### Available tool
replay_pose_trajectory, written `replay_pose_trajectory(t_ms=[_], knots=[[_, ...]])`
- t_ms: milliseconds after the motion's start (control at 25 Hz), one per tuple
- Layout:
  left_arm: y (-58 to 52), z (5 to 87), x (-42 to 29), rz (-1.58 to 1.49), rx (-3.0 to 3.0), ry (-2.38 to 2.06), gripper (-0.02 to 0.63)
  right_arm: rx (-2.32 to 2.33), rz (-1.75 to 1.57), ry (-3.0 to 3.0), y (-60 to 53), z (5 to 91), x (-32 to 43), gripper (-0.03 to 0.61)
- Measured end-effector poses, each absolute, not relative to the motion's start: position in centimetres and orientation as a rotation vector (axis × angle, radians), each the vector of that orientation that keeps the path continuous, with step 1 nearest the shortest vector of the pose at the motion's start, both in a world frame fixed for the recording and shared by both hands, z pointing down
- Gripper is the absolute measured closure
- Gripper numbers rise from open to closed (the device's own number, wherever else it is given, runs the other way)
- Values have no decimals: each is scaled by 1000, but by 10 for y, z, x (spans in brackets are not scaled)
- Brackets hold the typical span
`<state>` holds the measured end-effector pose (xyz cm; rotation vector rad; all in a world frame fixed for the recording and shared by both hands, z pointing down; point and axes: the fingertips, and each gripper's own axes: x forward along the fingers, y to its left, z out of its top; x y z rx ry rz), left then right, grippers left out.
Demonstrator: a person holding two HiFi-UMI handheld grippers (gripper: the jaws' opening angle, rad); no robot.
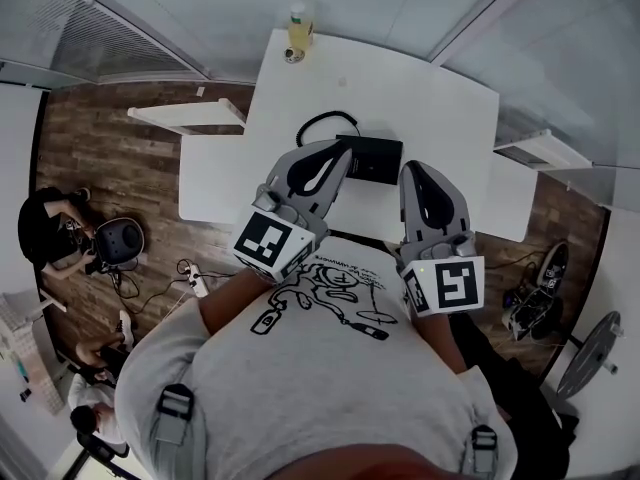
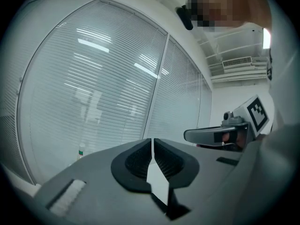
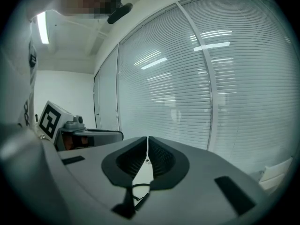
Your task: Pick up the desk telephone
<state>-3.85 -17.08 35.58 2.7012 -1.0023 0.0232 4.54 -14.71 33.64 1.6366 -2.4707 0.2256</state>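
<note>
Blinds (image 2: 98,93) cover the tall windows behind a white table (image 1: 430,98), which stands on a wood-plank floor (image 1: 110,158). The person's grey printed shirt (image 1: 320,368) fills the lower part of the head view. Both tools are held out level over the table's near edge. The left gripper (image 1: 338,156) has its jaws pressed together with nothing between them, as its own view shows (image 2: 153,143). The right gripper (image 1: 416,171) is likewise fully closed and empty (image 3: 148,140). The desk telephone (image 1: 375,158) lies on the table between the two tools, black and flat, with its near left corner hidden under the left gripper's tips and the right gripper just beside its right end. Its cord (image 1: 318,123) loops out behind it on the tabletop. At the table's far edge stands a small bottle (image 1: 299,24), upright, its lower part looking yellowish. A small round object (image 1: 292,55) lies just in front of the bottle, too small to identify.
</note>
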Motion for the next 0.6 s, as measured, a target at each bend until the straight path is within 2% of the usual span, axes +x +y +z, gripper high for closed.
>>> replay_pose_trajectory(t_ms=[600], knots=[[-190, 367, -7, 18, 2639, -1031, 595, 1601, 261, -2483, -169, 350, 92, 568]])
